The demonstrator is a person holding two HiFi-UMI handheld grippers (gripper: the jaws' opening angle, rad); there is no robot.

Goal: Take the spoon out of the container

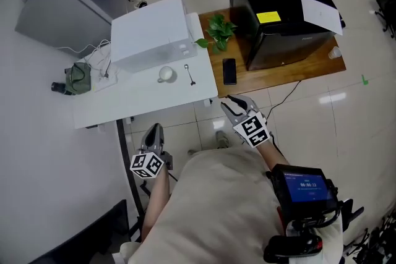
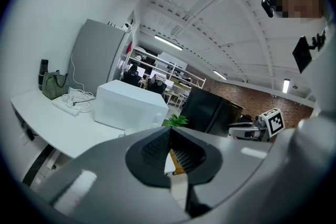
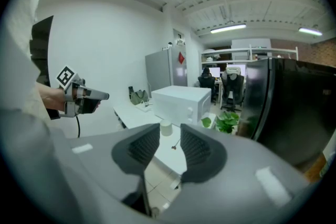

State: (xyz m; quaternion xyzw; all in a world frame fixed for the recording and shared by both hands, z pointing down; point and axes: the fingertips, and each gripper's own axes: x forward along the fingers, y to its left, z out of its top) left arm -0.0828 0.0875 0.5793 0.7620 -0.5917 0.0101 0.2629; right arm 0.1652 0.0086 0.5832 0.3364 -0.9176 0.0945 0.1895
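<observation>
Head view: white table [image 1: 124,99], bearing a white microwave [image 1: 151,31], a green bag [image 1: 77,77] at its left end, and a white cup-shaped container [image 1: 166,74] standing upright near the front edge. Spoon [image 1: 189,73]: out of the container, lying flat on the tabletop just to the container's right, apart from it, bowl end toward the person. Beside this table, a wooden table [image 1: 297,68] carries a potted plant [image 1: 216,31], a dark phone [image 1: 229,70] and a black fridge [image 1: 278,6]. Left gripper [image 1: 153,130] and right gripper [image 1: 230,102]: both held low in front of the person's body, off the table's front edge, well apart from spoon and container.

Left gripper view: left gripper [image 2: 169,134] with its jaws brought together, pads meeting at the tips, nothing between them. Beyond: microwave [image 2: 131,105], plant [image 2: 176,120], black fridge [image 2: 210,110], green bag [image 2: 54,85]. Right gripper [image 2: 233,131] visible at right, held in the air.

Right gripper view: right gripper [image 3: 169,139] with jaws standing apart, a clear gap, nothing held. Seen through the gap, far off on the white table [image 3: 131,113]: the container [image 3: 166,127], and the spoon [image 3: 175,145] lying on the tabletop to its right. Microwave [image 3: 181,102] behind them; left gripper [image 3: 102,95] at left.
</observation>
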